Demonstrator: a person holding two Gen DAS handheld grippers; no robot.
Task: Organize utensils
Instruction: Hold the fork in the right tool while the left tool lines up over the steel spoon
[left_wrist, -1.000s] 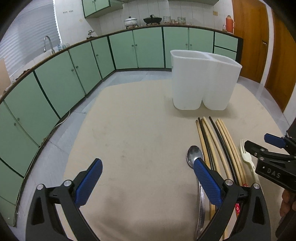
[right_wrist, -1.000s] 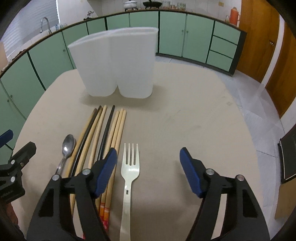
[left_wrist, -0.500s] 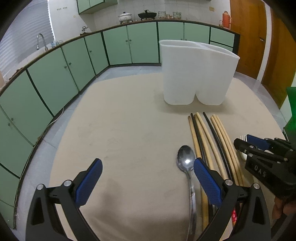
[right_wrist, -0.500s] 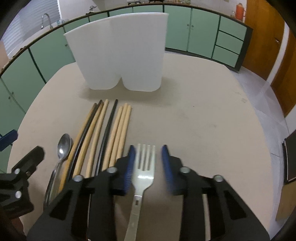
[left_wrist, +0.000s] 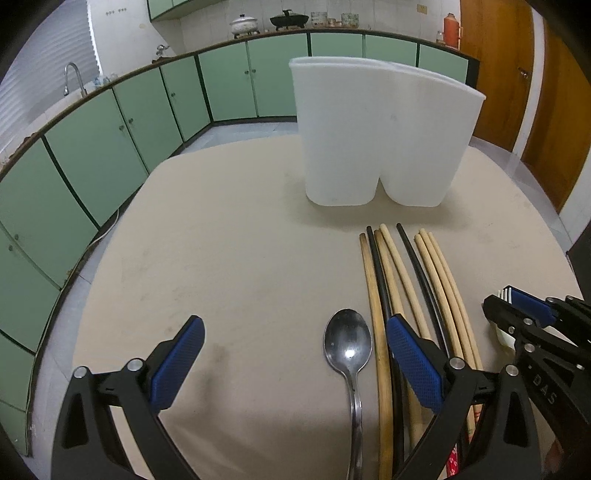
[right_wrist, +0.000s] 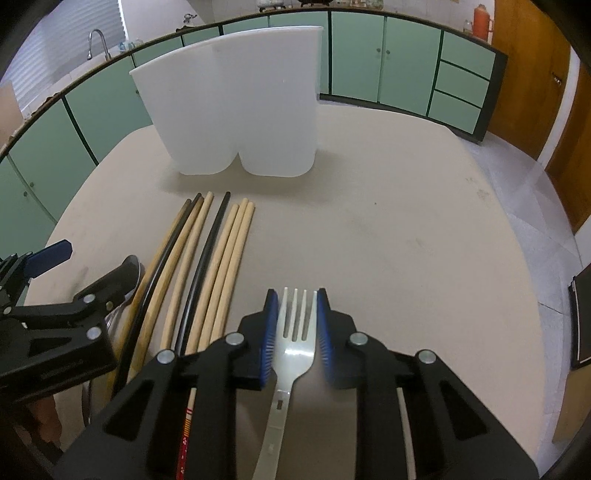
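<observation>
A white two-compartment utensil holder stands at the far side of the round beige table; it also shows in the right wrist view. Several wooden and black chopsticks lie in a row in front of it. A steel spoon lies left of them, between my left gripper's open fingers. My left gripper is open and empty. My right gripper is shut on the head of a white plastic fork; whether the fork is lifted I cannot tell.
Green kitchen cabinets curve around behind the table, with a sink tap at the left and a wooden door at the right. A dark object lies past the table's right edge.
My right gripper has moved forward over the fork and closed its fingers on the fork's head. My left gripper has moved forward and right, bringing the spoon between its open fingers.
</observation>
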